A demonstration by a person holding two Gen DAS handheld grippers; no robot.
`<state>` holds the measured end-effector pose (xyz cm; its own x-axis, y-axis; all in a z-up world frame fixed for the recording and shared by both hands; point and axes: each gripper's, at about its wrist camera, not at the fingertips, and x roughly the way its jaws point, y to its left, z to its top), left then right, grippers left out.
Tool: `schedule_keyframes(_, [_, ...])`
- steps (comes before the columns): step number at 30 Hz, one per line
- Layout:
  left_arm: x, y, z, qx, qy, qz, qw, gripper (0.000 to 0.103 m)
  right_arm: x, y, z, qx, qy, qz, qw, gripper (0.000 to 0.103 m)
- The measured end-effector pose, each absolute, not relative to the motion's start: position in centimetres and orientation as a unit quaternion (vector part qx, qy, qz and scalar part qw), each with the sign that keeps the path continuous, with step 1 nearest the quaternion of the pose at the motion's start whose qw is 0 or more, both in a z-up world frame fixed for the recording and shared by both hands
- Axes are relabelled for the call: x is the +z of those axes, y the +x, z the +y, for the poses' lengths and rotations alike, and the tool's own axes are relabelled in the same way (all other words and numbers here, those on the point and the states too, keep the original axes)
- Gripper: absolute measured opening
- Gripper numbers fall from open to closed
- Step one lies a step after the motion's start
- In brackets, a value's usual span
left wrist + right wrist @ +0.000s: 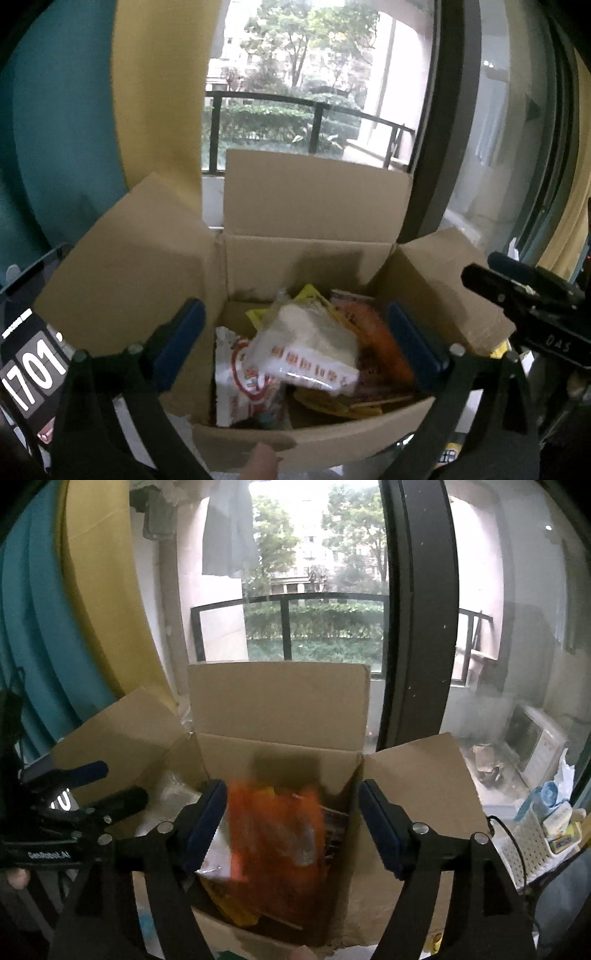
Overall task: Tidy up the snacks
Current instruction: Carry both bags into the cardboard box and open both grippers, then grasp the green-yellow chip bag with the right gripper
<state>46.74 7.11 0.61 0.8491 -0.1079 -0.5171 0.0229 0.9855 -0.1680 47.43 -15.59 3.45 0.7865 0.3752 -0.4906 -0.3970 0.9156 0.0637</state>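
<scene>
The box is matt brown corrugated cardboard. The snack packets inside are glossy, crinkled plastic film. Each tool has matt black plastic arms.

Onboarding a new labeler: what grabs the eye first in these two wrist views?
The open cardboard box fills the middle of both views, flaps up, heaped with snack packets. Topmost is a clear bag with red print, with an orange packet to its right, blurred in the right wrist view. Both the left gripper and the right gripper are open above the box, holding nothing.
</scene>
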Motion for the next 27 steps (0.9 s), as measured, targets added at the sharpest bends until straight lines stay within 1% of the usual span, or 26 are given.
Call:
schedule_keyframes(5, [1.2,43.9,6.6,-0.047,-0.065,0.263,0.961,0.1,3.5,46.0,-15.7,0.204,-0.03,0.261,0.943,0.077])
schedule_keyframes(15, [2.6,37.0,4.8,-0.055,-0.047,0.245,0.967,0.1,3.9,39.6,-16.6,0.212,-0.037,0.262,0.941,0.077])
schedule_keyframes(27, [0.6,31.3,4.0,-0.054,-0.045,0.252,0.965,0.1,1.7,34.6,-17.2,0.219,-0.027,0.284,0.933,0.077])
